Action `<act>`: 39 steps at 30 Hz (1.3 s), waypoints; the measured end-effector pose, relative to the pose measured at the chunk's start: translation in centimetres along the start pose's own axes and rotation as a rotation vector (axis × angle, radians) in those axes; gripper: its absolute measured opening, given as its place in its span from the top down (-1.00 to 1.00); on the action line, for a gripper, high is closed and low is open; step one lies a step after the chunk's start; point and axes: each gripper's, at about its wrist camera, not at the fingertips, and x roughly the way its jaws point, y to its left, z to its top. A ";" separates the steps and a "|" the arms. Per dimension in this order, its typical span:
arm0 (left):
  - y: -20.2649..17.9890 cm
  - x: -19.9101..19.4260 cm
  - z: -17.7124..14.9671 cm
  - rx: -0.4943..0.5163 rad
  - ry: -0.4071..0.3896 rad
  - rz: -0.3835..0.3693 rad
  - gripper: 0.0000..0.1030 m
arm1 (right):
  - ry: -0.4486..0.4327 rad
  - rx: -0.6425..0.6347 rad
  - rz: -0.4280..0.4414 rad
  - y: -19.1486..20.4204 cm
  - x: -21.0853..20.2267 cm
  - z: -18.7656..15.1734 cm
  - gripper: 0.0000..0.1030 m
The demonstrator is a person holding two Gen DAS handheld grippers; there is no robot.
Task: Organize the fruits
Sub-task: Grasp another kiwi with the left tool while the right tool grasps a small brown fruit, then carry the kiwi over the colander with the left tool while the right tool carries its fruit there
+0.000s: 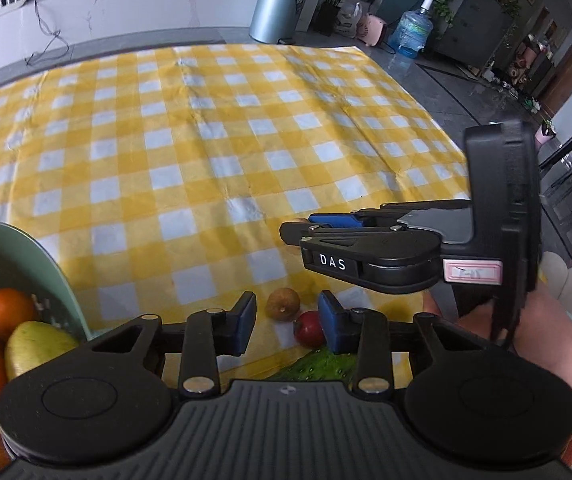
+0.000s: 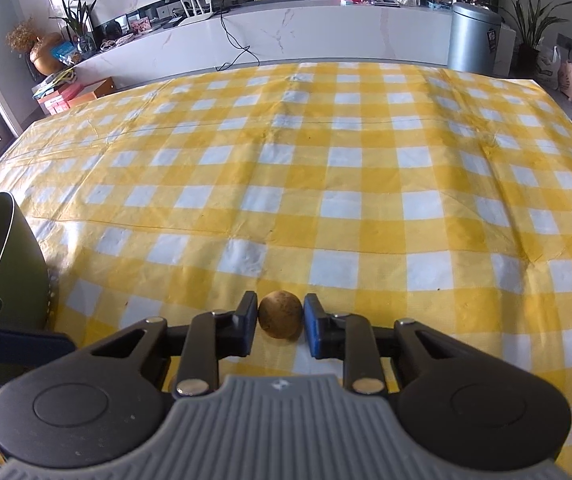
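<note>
A small brown round fruit [image 2: 280, 319] sits on the yellow checked cloth [image 2: 325, 168] of the desk, between the right gripper [image 2: 279, 328] pads, which stand just off it on either side. The left gripper [image 1: 288, 322] hovers with its jaws apart over a second brown fruit [image 1: 282, 303] and a red one [image 1: 309, 327]. A green bowl [image 1: 52, 268] at the left holds oranges [image 1: 10, 312] and a pear [image 1: 34, 346].
</note>
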 end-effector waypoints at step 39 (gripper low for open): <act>0.7 -3.6 1.0 -0.185 -0.136 0.148 0.47 | -0.139 0.095 0.064 -1.2 -4.4 -0.7 0.59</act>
